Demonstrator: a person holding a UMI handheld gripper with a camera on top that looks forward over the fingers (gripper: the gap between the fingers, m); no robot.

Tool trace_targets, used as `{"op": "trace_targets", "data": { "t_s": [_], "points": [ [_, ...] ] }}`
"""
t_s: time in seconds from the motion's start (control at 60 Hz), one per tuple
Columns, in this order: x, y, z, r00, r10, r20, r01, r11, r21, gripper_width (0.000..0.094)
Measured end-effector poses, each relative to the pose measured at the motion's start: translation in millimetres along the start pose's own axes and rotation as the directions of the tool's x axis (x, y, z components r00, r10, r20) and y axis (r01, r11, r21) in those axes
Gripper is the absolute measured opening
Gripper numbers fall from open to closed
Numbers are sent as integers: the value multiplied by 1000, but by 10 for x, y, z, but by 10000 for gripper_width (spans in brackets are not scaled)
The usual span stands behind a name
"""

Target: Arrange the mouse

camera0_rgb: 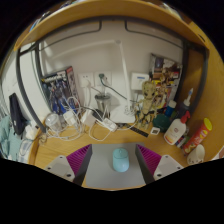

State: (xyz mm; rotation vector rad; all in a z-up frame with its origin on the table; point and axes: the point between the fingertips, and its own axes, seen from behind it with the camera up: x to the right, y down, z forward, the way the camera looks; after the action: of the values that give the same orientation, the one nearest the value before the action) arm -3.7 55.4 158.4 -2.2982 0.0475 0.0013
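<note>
**Mouse position relative to open gripper**

The gripper (121,160) is held with its fingers spread apart; the purple pads (79,157) on their inner faces stand well clear of one another and press on nothing. A small pale blue object (121,159), probably the mouse though the view is too coarse to confirm its shape, sits between the fingers on a grey mat (105,172), with a gap at each side. It lies roughly on the centreline of the jaws, its long axis apparently running away from the camera, parallel to the fingers. A straight closing move would therefore meet its two flanks. Beyond the fingers, the wooden desk (120,138) carries white cables (100,127) and bottles (178,128) against the wall.
</note>
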Motion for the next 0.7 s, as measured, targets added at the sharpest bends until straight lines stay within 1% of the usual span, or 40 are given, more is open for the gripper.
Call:
{"op": "trace_targets", "data": {
  "t_s": [0.15, 0.283, 0.383, 0.5, 0.7],
  "points": [
    [-148, -133, -569, 999, 2, -36, -1, 1000, 31, 867],
    [-361, -165, -898, 1000, 0, 1, 0, 999, 48, 866],
    [-450, -183, -1050, 1000, -8, 17, 7, 998, 62, 873],
    [-462, -206, -1157, 1000, -17, 8, 16, 996, 88, 871],
    [-540, -150, -1188, 1000, -28, 14, 27, 996, 87, 867]
  ]
}}
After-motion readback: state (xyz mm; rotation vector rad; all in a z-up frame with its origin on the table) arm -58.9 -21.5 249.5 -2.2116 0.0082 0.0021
